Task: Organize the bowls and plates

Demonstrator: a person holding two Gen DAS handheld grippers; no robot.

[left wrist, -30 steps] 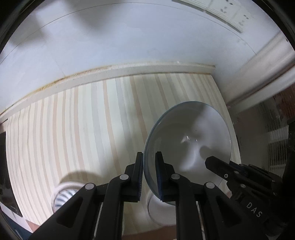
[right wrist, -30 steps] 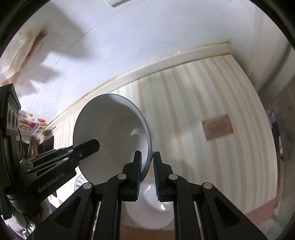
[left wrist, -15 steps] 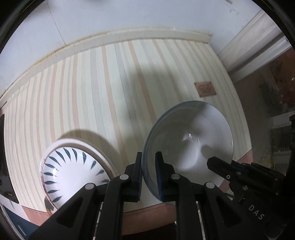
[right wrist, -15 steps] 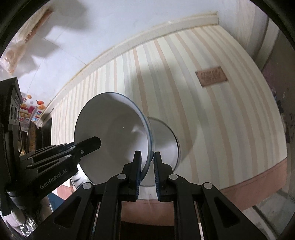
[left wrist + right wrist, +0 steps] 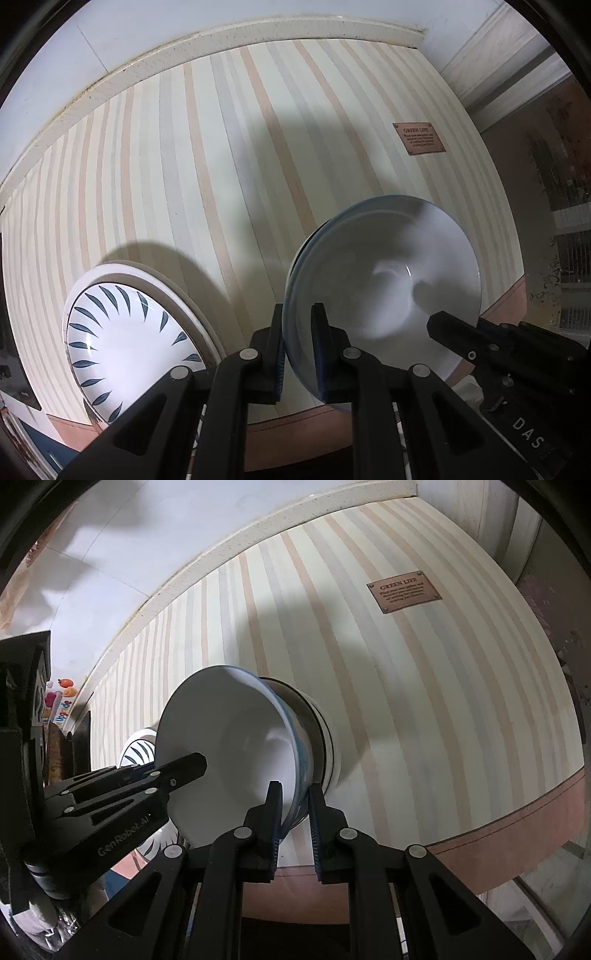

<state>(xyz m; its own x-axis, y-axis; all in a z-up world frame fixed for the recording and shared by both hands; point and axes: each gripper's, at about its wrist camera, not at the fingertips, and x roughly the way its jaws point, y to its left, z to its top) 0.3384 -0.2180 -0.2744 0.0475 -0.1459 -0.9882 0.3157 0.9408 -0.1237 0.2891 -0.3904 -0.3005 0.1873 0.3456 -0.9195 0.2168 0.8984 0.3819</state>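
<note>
Both tongs grip the same white bowl [image 5: 384, 280] by its blue-edged rim: the left tongs [image 5: 298, 347] are clamped on the rim's near-left side, and the right tongs [image 5: 293, 812] pinch the opposite side, one pad inside the bowl and one outside. The bowl hangs tilted just above the striped counter [image 5: 221, 155], and in the right wrist view it sits directly over a second white bowl [image 5: 325, 746], seemingly about to nest into it; whether the two already touch is hard to tell from this angle. To the left of the held bowl, a plate with dark leaf marks [image 5: 122, 343] rests on a larger plain plate [image 5: 177, 291], so that stacking looks done. A small brown plaque [image 5: 418, 138] lies on the counter beyond the held bowl, well apart from it. Judged from this, the task is well along: what remains is to settle the bowl into the lower one and let go, plus whatever dishes lie outside these views.
</note>
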